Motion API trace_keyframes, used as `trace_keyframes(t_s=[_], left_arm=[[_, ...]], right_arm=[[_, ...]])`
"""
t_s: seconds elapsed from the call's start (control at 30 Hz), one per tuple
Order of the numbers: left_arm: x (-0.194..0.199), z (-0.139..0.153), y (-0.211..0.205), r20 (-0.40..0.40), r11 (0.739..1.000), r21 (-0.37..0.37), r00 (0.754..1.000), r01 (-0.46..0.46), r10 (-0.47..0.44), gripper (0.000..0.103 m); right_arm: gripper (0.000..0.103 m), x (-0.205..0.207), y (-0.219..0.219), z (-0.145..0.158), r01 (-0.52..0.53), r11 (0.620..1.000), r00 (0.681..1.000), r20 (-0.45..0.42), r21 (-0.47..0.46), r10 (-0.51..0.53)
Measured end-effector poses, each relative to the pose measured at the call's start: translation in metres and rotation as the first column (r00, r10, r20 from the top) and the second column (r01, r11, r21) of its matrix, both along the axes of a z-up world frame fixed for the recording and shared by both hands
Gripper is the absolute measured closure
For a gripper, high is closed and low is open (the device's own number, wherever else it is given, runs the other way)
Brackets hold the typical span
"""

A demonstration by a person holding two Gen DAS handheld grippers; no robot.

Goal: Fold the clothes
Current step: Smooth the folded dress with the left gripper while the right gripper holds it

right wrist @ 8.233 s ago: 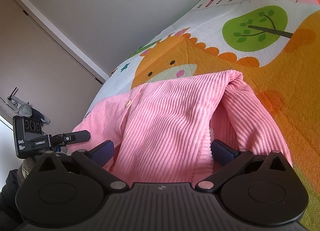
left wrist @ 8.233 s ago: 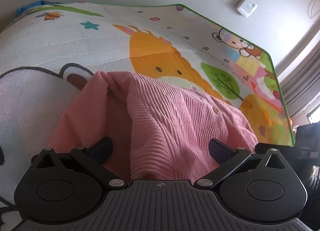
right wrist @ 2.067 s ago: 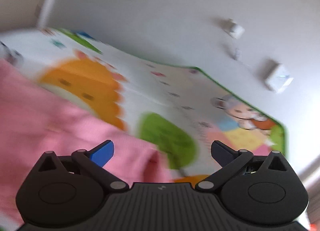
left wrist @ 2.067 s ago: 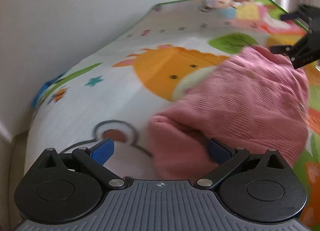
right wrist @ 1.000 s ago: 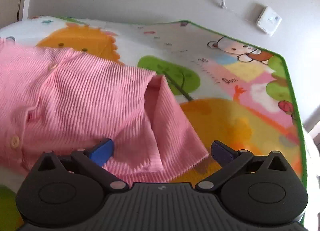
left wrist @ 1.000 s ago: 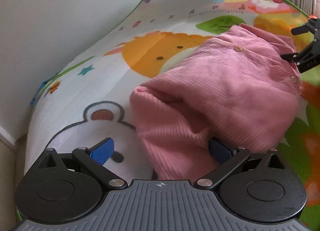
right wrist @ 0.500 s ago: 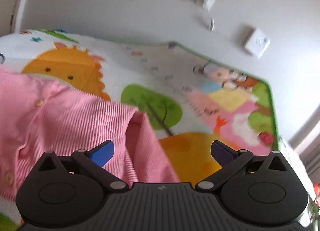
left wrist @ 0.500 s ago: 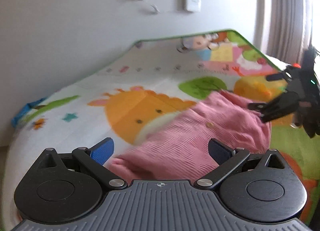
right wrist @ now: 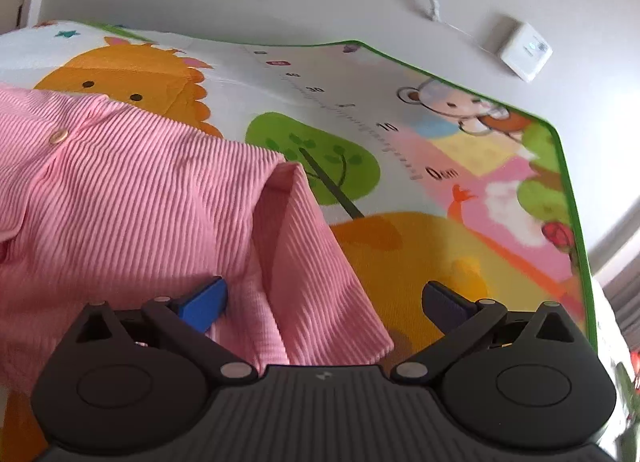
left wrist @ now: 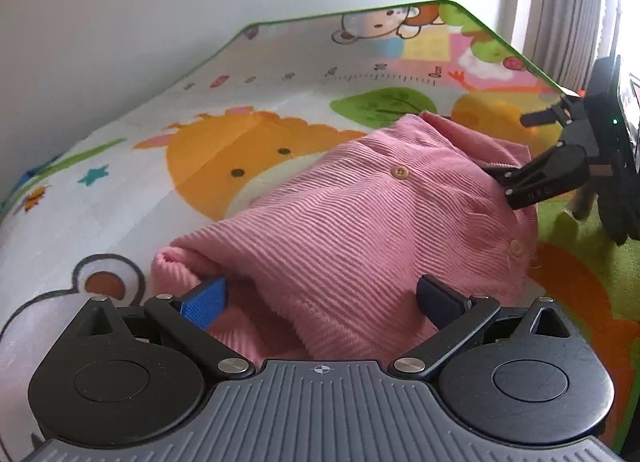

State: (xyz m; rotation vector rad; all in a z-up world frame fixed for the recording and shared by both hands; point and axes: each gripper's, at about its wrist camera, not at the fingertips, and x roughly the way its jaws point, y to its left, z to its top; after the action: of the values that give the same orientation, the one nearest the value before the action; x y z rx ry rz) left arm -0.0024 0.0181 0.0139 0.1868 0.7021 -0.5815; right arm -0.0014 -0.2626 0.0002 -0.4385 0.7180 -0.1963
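Pink corduroy shirt (left wrist: 360, 222) bunched on cartoon play mat (left wrist: 248, 86), near hem hidden behind left gripper (left wrist: 320, 298); right gripper (right wrist: 324, 302) likewise; both spread wide, gripping nothing.

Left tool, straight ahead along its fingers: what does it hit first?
Most likely the pink ribbed corduroy garment. Its folded bulk fills the gap of the open left tool, and cloth already lies between the fingers. Depth is unclear, so contact may already exist. The cartoon play mat lies beyond.

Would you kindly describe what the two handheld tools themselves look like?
Both match: the left tool and right tool have ribbed grey bodies, black linkage arms with silver pivot pins, round black discs, one bright-blue finger pad and one dark navy pad.
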Motion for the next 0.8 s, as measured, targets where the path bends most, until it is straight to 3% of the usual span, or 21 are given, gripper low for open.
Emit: trace_keyframes(t_s=[0.17, 0.33, 0.4, 0.5, 0.67, 0.8], left_arm=[[-0.009, -0.001, 0.019, 0.005, 1.0, 0.007, 1.0, -0.03, 0.03, 0.001], [-0.007, 0.023, 0.05, -0.004, 0.989, -0.12, 0.997, -0.081, 0.081, 0.001], [-0.001, 0.029, 0.049, 0.019, 0.986, -0.128, 0.994, -0.103, 0.107, 0.001], [0.011, 0.028, 0.036, 0.038, 0.991, -0.062, 0.992, -0.12, 0.122, 0.001], [0.015, 0.004, 0.022, 0.06, 0.983, 0.144, 0.992, -0.117, 0.11, 0.001], [0.016, -0.009, 0.034, 0.024, 0.973, 0.178, 0.989, -0.15, 0.148, 0.0]], right_arm=[[0.0, -0.002, 0.004, 0.002, -0.027, 0.999, 1.0, -0.011, -0.044, 0.027], [0.0, 0.008, 0.007, 0.037, -0.047, 0.998, 0.998, 0.053, 0.041, 0.044], [0.0, 0.012, 0.009, 0.052, -0.056, 0.996, 0.996, 0.079, 0.075, 0.05], [0.0, 0.033, 0.014, 0.043, -0.047, 0.997, 0.996, 0.074, 0.063, 0.043], [0.0, 0.043, 0.01, 0.003, -0.039, 0.999, 0.999, 0.033, 0.006, 0.039], [0.0, 0.04, -0.008, 0.006, 0.006, 0.994, 1.0, 0.025, 0.111, -0.009]])
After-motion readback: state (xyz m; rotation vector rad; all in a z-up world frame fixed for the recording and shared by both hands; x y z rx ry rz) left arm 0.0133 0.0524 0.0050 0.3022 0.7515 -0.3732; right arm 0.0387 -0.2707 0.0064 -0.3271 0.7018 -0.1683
